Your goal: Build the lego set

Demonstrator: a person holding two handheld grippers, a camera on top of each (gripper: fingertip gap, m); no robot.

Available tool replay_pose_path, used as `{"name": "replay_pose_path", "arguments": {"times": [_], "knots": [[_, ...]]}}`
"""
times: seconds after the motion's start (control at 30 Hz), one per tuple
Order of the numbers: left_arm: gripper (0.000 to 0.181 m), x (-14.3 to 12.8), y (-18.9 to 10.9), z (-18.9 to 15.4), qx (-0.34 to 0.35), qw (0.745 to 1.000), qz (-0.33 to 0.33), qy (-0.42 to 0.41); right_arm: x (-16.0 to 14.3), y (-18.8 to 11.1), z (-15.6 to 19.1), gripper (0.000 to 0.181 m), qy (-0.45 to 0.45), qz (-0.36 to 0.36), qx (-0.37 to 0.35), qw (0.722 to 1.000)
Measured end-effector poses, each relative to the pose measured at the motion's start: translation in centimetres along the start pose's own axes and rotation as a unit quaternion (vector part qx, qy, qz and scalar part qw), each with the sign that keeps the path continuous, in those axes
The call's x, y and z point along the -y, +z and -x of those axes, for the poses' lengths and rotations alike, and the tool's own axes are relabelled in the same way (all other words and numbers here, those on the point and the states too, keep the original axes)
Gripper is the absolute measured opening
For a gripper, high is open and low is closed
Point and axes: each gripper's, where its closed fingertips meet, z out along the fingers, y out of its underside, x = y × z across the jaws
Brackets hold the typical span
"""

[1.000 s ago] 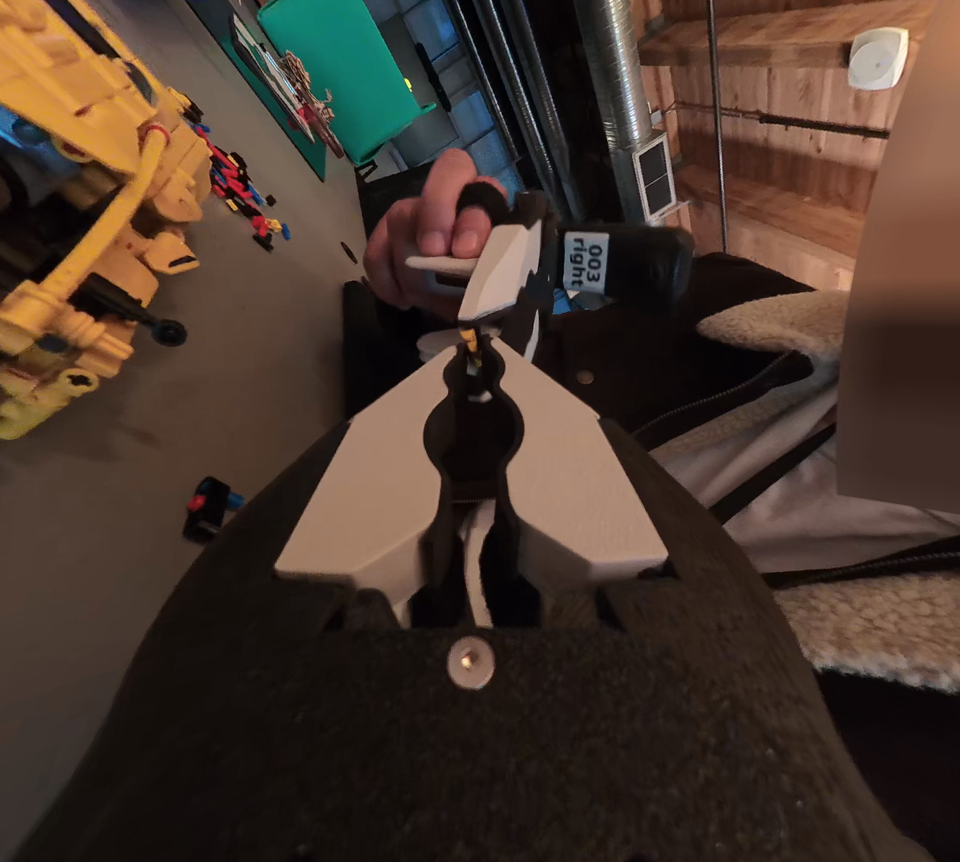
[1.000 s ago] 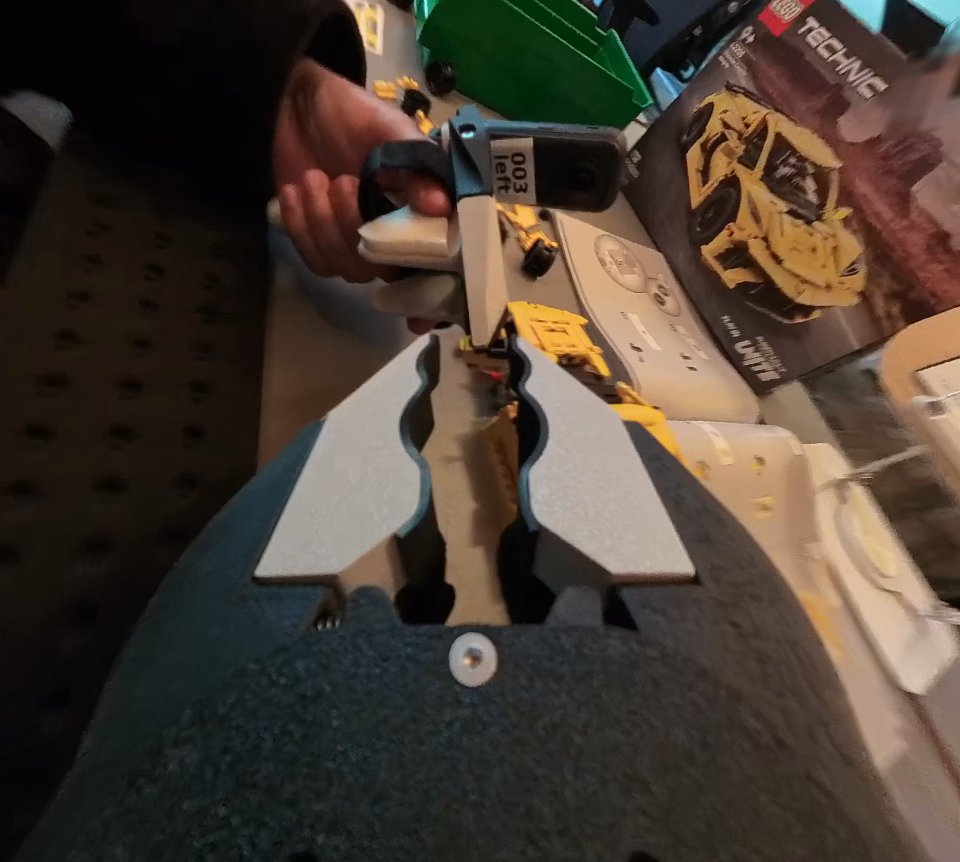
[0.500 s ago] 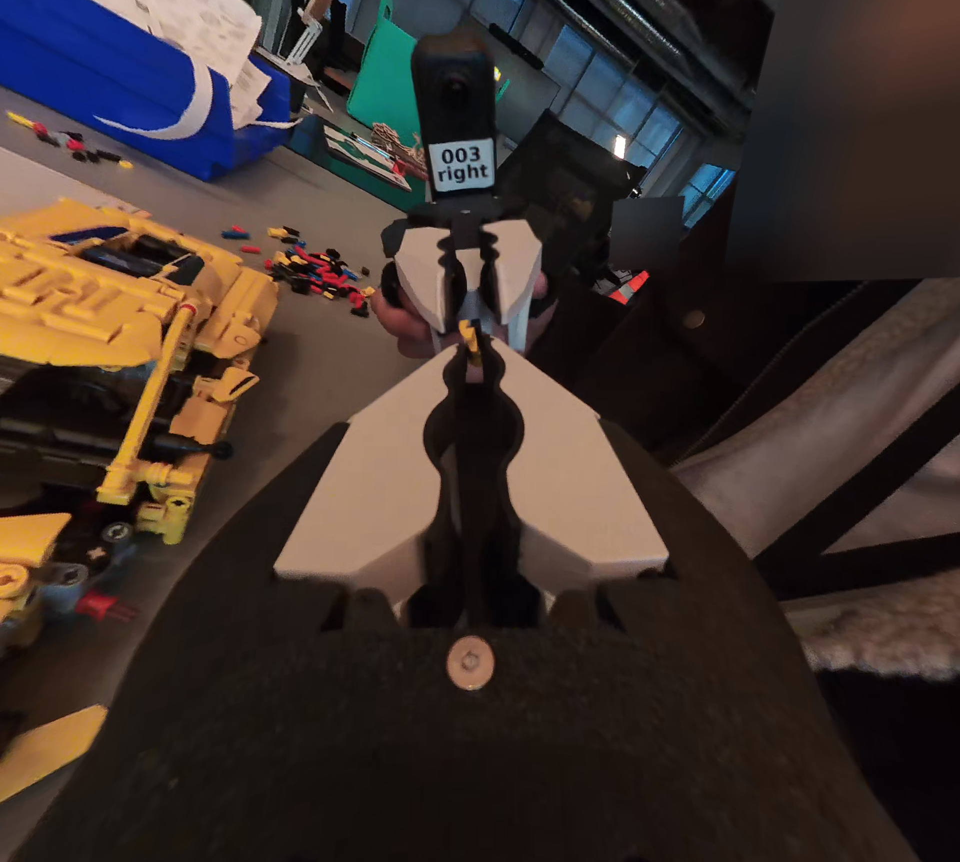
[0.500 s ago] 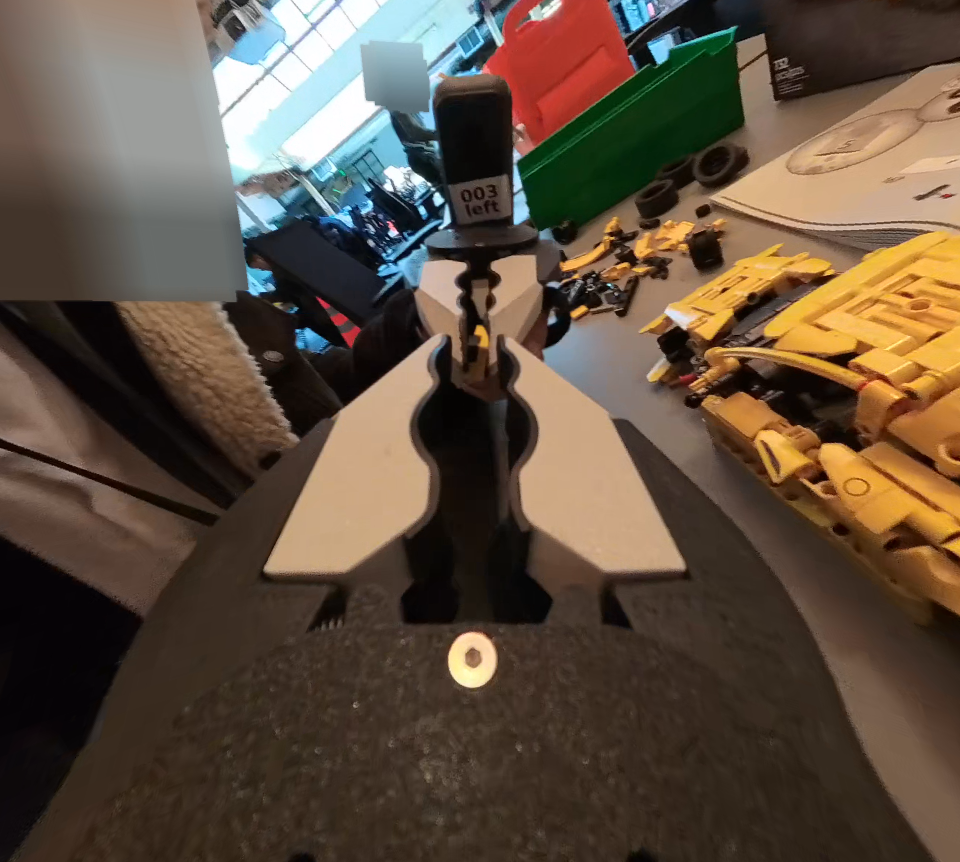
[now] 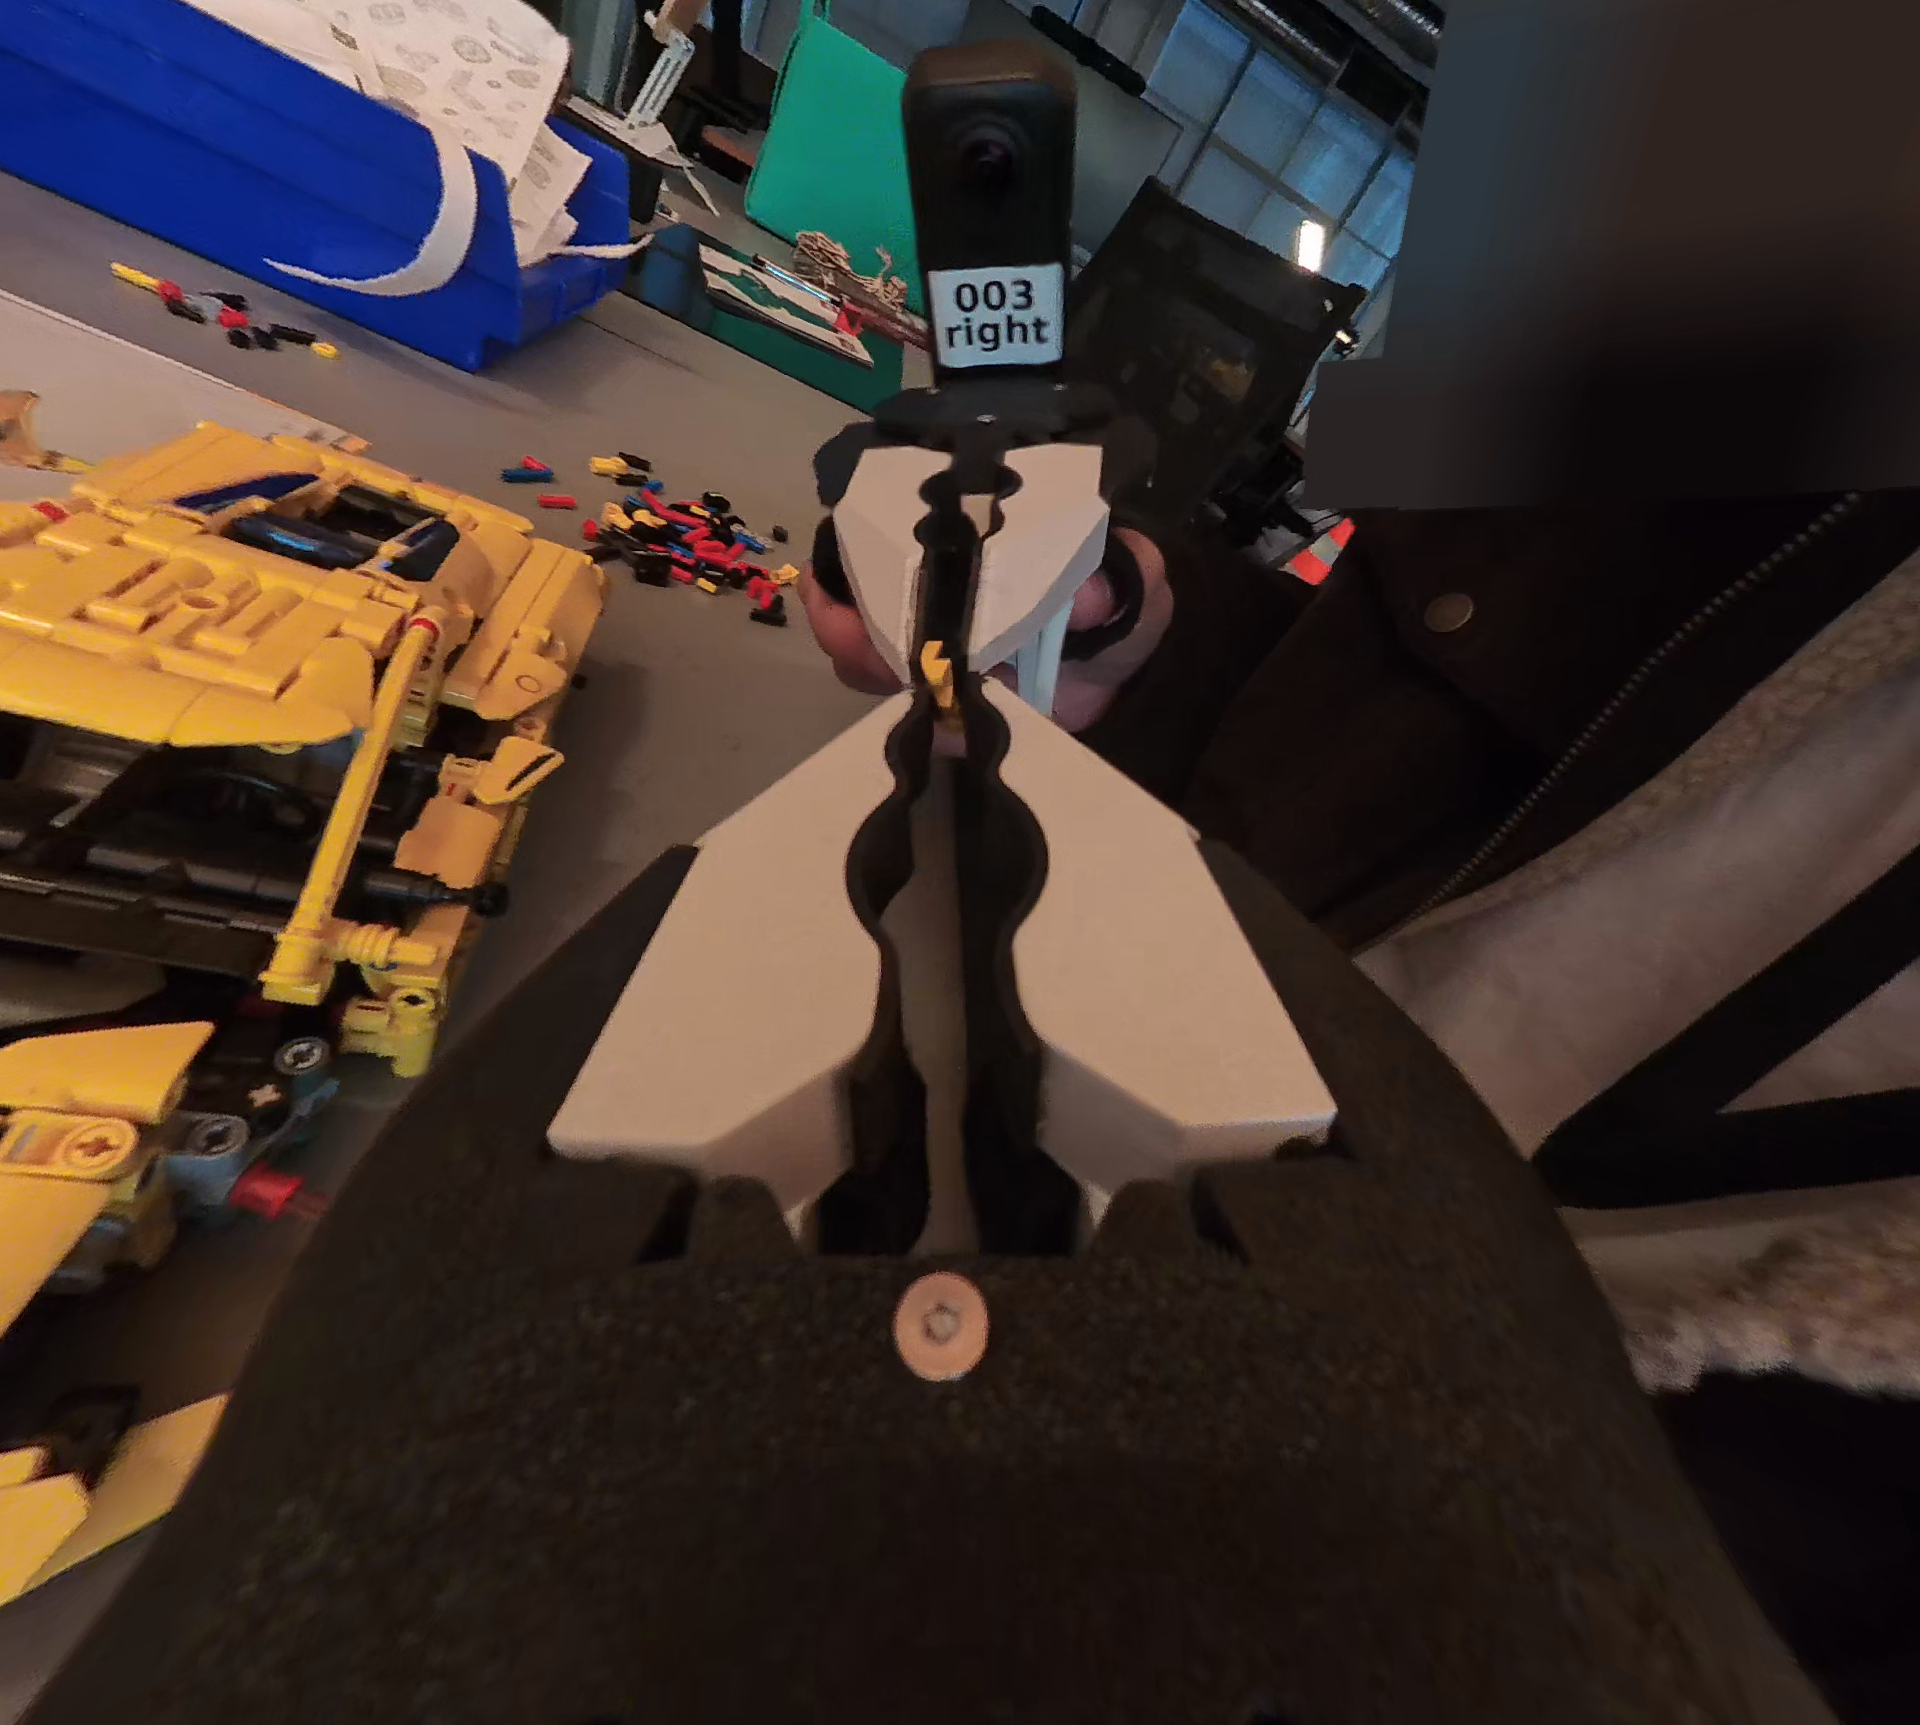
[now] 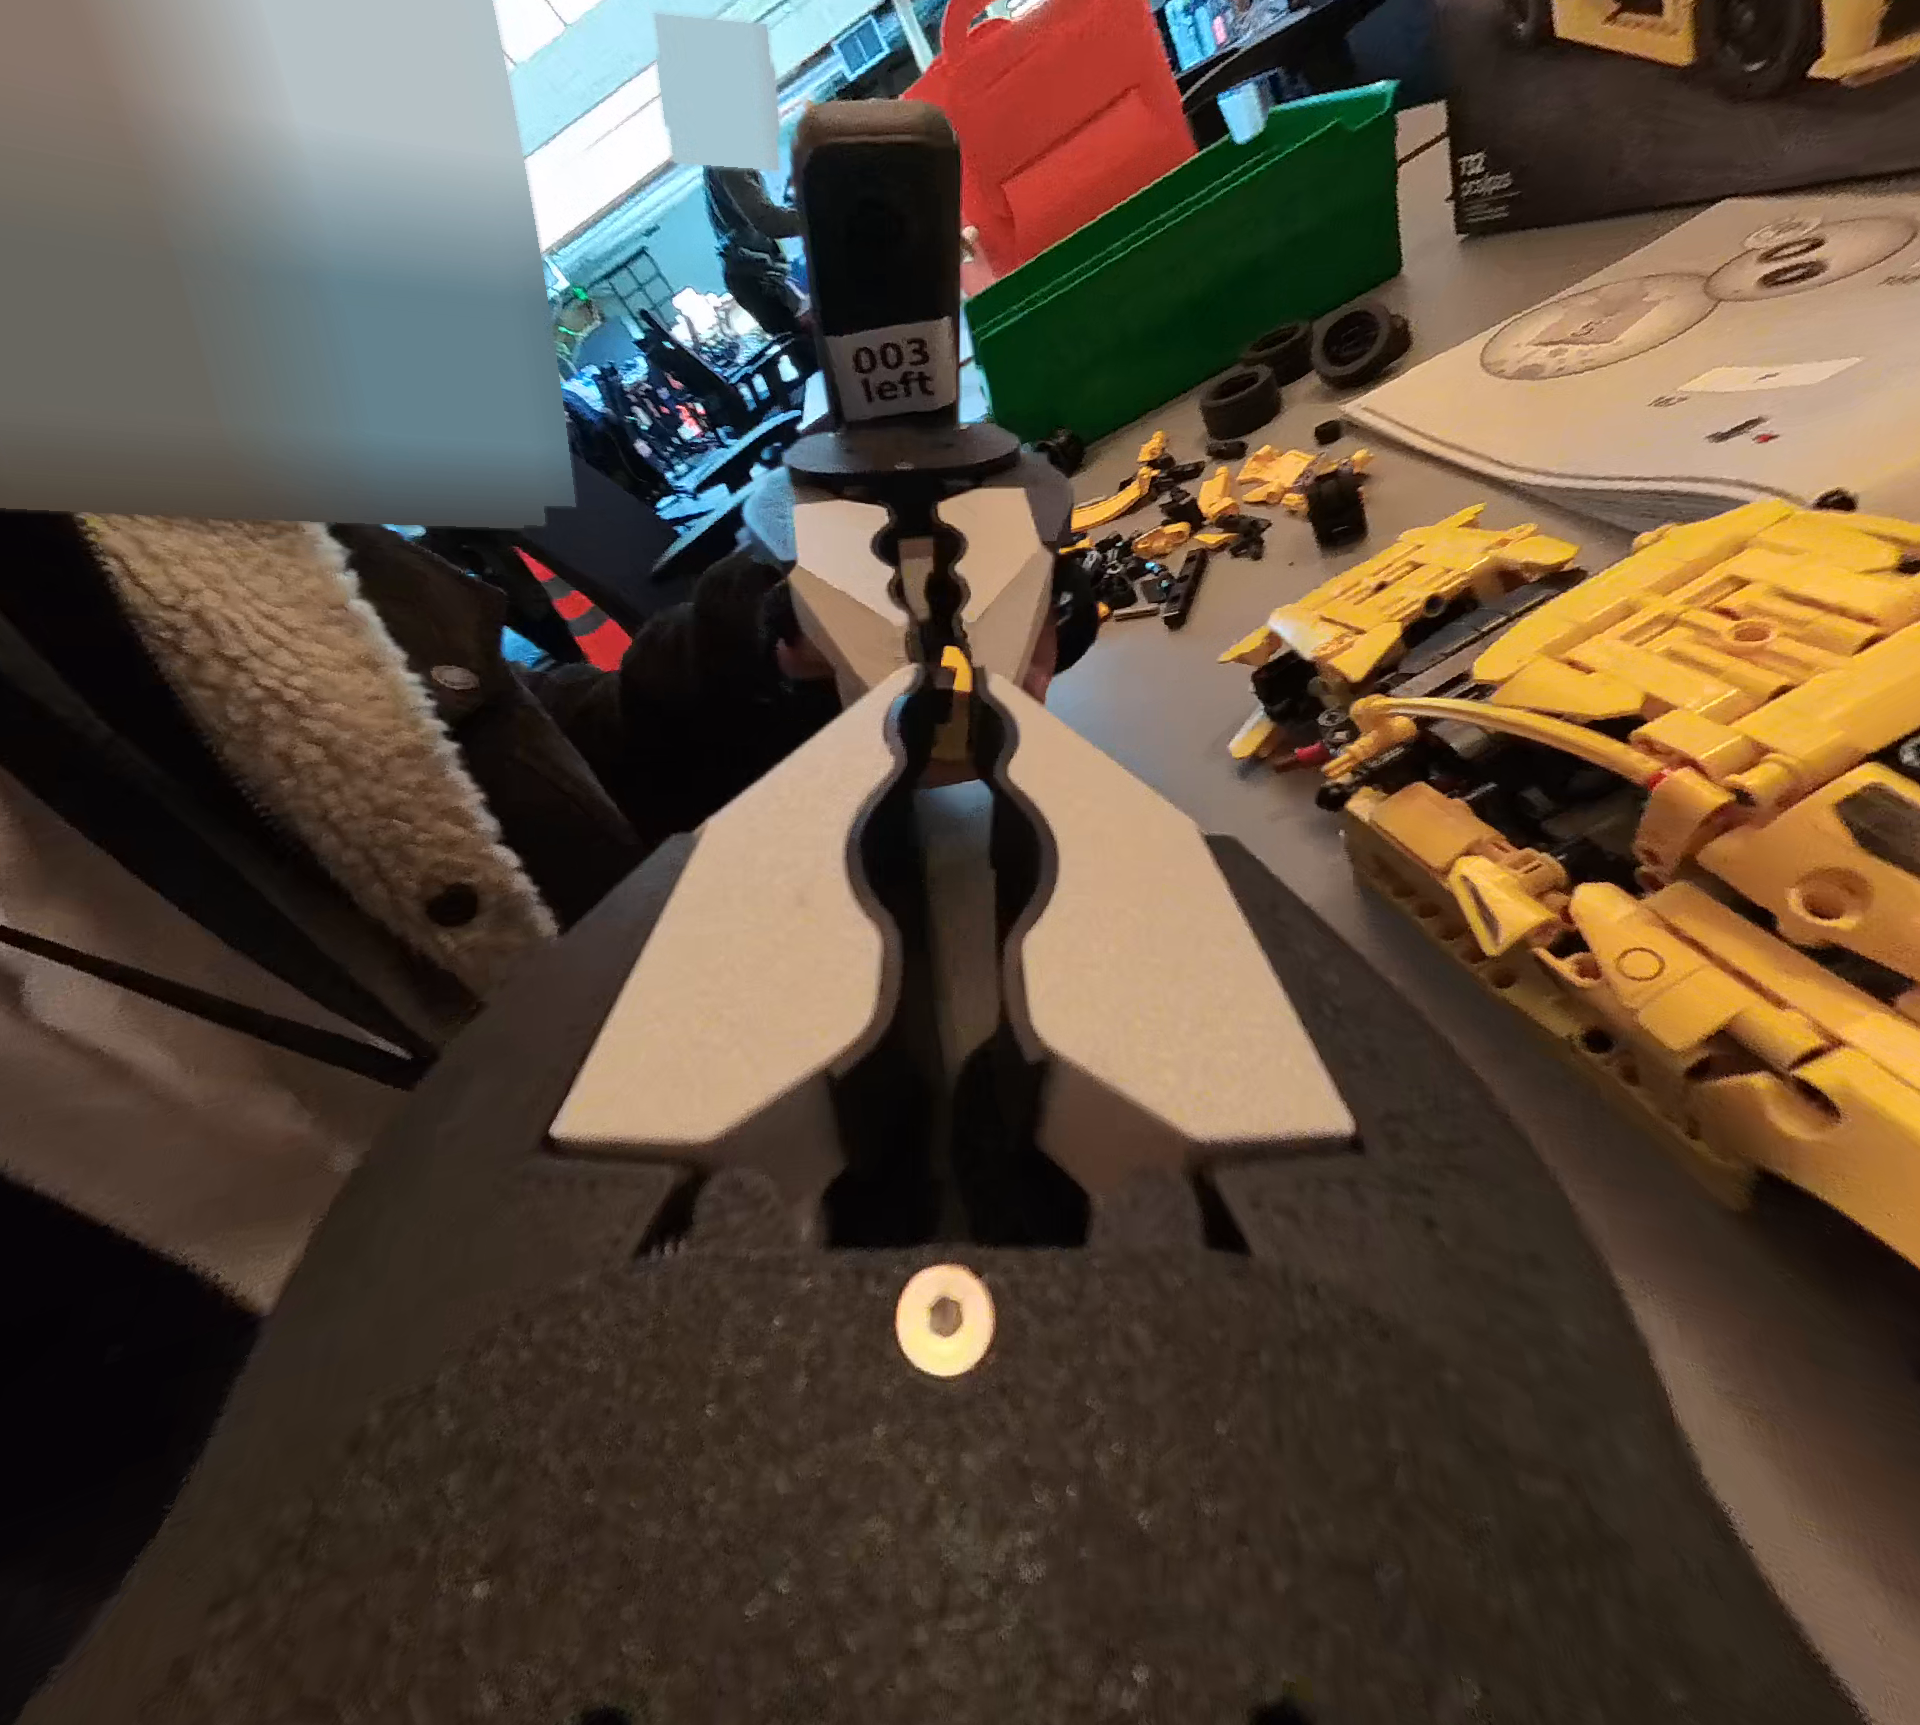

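Left gripper (image 5: pixel 940 707): your fingers are nearly closed and pinch a small yellow piece (image 5: pixel 937 673) at the tips.
Right gripper (image 6: pixel 948 688): it also looks closed on the same piece (image 6: pixel 952 701), but the tips hide the contact, so I am not sure.
Relation: the two grippers face each other tip to tip above the table (image 5: pixel 675 709); the piece lies between them, equally near to both.
Piece axis: it seems to stand roughly upright.
Car model (image 5: pixel 260 636): it rests on the table, well to your left gripper's left.

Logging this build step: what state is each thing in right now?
left gripper: shut on small yellow piece
right gripper: shut on the same piece, tip to tip
yellow car model: partly built, on table
green bin: open
loose parts: scattered
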Motion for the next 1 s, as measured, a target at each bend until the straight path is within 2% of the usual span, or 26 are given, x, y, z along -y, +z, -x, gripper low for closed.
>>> {"name": "replay_pose_path", "arguments": {"times": [0.13, 0.33, 0.47, 0.53, 0.67, 0.73, 0.83, 0.93, 1.0], "knots": [[0.004, 0.4, 0.0, 0.0, 0.027, 0.999, -0.009, 0.034, 0.4, 0.0, -0.1, 0.004, -0.024, -0.018, -0.025, 0.999], [0.004, 1.0, 0.0, -0.4, 0.022, 0.999, -0.027, 0.035, 1.0, 0.0, 0.3, 0.004, 0.016, -0.065, -0.001, 0.998], [0.005, 0.9, 0.0, 0.6, 0.011, 0.999, -0.034, -0.036, 1.0, -0.1, -0.8, 0.005, 0.062, -0.079, 0.007, 0.995], [0.006, 0.9, 0.0, 0.7, 0.012, 0.999, -0.033, -0.040, 1.1, -0.1, -0.8, 0.004, 0.087, -0.093, 0.023, 0.992], [0.005, 1.1, -0.2, 0.7, -0.003, 0.997, -0.043, -0.060, 1.3, 0.0, -0.8, 0.005, 0.065, -0.098, 0.025, 0.993], [0.005, 1.7, -0.7, 0.6, -0.029, 0.993, -0.064, -0.092, 2.0, -0.4, -0.6, 0.023, 0.000, -0.103, 0.010, 0.995], [0.005, 2.3, -1.4, 0.4, -0.060, 0.986, -0.086, -0.131, 2.0, -0.5, -0.5, 0.036, -0.173, -0.046, -0.052, 0.982], [0.005, 2.2, -1.3, -0.1, -0.107, 0.973, -0.085, -0.188, 1.3, 0.4, 0.1, 0.046, -0.339, 0.015, -0.094, 0.936], [0.005, 2.0, -1.3, -0.3, -0.129, 0.964, -0.082, -0.216, 1.2, 0.9, 0.1, 0.040, -0.407, 0.028, -0.124, 0.905]]}}
